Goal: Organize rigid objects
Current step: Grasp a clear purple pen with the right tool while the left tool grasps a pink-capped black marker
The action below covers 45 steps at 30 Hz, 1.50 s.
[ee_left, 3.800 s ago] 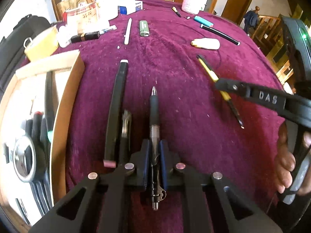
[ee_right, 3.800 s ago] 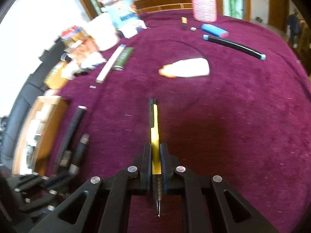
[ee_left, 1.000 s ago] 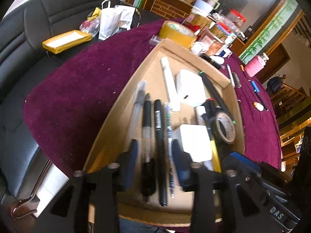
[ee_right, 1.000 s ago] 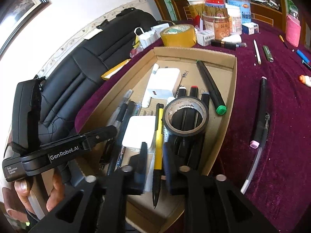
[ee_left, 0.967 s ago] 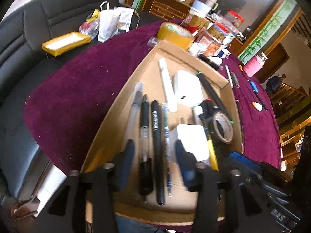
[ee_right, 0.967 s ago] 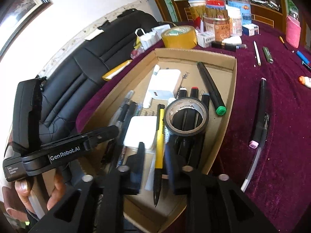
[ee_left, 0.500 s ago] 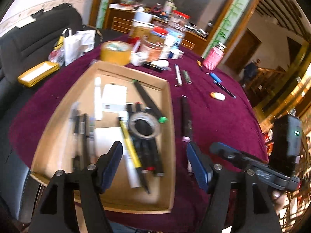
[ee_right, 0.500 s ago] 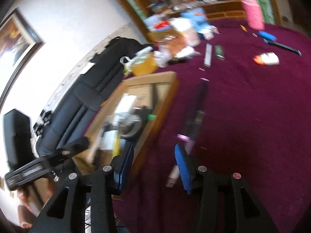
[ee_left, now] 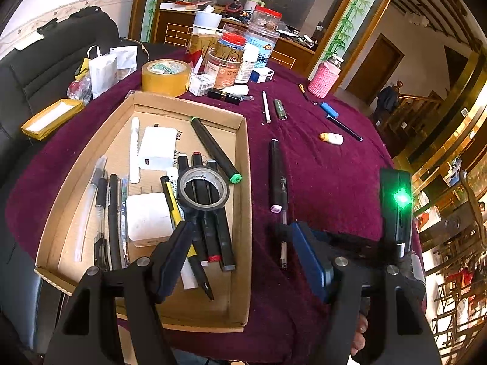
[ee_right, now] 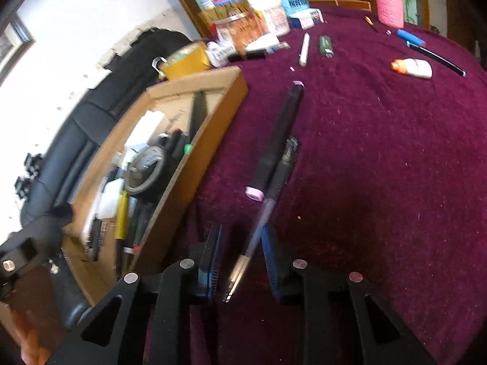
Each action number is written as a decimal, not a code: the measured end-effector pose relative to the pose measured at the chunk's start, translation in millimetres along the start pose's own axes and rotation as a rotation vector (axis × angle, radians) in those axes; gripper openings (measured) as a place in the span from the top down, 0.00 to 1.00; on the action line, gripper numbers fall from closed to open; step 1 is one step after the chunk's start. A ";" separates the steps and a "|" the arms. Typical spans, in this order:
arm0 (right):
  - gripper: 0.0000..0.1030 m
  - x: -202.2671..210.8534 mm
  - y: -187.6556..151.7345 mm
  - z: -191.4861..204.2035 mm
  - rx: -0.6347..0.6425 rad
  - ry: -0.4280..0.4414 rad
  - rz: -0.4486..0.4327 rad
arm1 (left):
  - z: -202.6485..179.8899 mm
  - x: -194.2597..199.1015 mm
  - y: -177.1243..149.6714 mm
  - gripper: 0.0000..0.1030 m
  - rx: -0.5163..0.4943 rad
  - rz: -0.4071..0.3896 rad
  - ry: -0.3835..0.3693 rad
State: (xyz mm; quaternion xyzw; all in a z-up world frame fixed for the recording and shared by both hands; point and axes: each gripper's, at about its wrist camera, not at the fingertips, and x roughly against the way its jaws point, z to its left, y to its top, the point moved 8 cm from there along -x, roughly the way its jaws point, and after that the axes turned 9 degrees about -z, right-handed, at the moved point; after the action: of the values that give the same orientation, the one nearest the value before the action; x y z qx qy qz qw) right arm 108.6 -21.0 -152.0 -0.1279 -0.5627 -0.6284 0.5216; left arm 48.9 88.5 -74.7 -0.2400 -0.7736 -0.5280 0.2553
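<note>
A cardboard tray (ee_left: 246, 182) on the maroon table holds pens, markers, white boxes, a black tape roll (ee_left: 203, 188) and a yellow pen (ee_left: 173, 200). My left gripper (ee_left: 240, 261) is open and empty, hovering above the tray's right wall. My right gripper (ee_right: 242, 255) is open, low over the cloth beside the tray (ee_right: 194, 140); a clear gel pen (ee_right: 258, 228) lies between its fingers, untouched. A black marker with a pink end (ee_right: 275, 143) lies beside that pen; both also show in the left wrist view, marker (ee_left: 275, 170) and pen (ee_left: 283, 237).
Further back lie a white stick (ee_left: 266, 111), a green lighter (ee_left: 280, 109), a blue lighter (ee_left: 329, 110), a black pen (ee_left: 345, 127) and a small white bottle (ee_left: 332, 138). Jars, a tape roll (ee_left: 166, 76) and a pink cup (ee_left: 324, 79) crowd the far edge.
Both grippers let go of their pens in the tray and opened. The left one rose and swung right. The right one moved out of the tray to the gel pen on the cloth.
</note>
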 end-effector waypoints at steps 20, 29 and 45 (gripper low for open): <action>0.93 36.1 17.8 -50.2 -0.095 -0.074 -0.111 | -25.1 -16.2 9.9 0.35 -0.049 0.046 -0.040; 0.93 47.2 33.1 -114.5 -0.135 -0.112 -0.149 | -65.8 -64.7 32.1 0.35 -0.184 0.111 -0.051; 0.93 25.0 30.9 -139.6 -0.174 -0.084 -0.129 | -91.3 -192.1 54.3 0.46 -0.375 0.337 -0.015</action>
State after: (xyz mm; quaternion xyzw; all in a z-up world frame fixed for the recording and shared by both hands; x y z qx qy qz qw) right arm 182.2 -145.7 -162.1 -0.1624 -0.5343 -0.7014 0.4430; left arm 241.6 1.0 -133.1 -0.4128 -0.6129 -0.6105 0.2850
